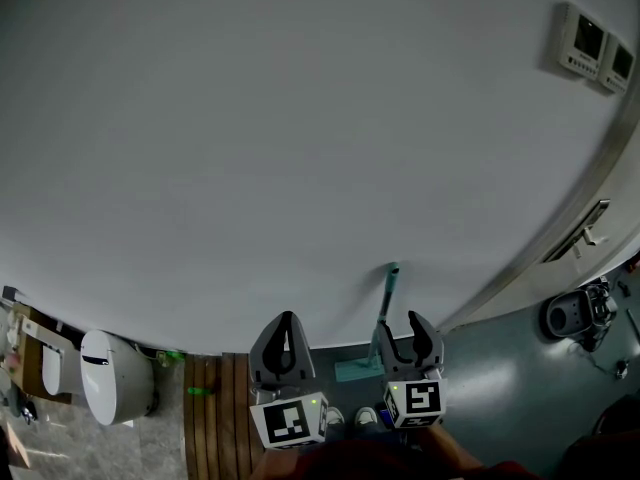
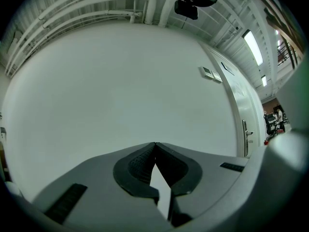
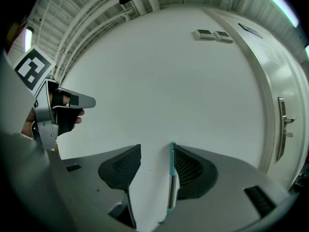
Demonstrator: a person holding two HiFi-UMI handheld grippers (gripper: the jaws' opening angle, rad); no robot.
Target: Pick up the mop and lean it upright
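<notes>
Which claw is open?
The right claw is open, its jaws apart with the mop handle standing between them. The left claw is shut, tips touching.

The head view looks steeply down from above the left hand-held gripper (image 1: 288, 320) and right hand-held gripper (image 1: 402, 340), close to a plain white wall (image 1: 300, 118). Each gripper view sits low behind its own jaws, tilted up that wall. All three share the twin white wall panels (image 1: 592, 46) and the silver door handle (image 1: 590, 230).
</notes>
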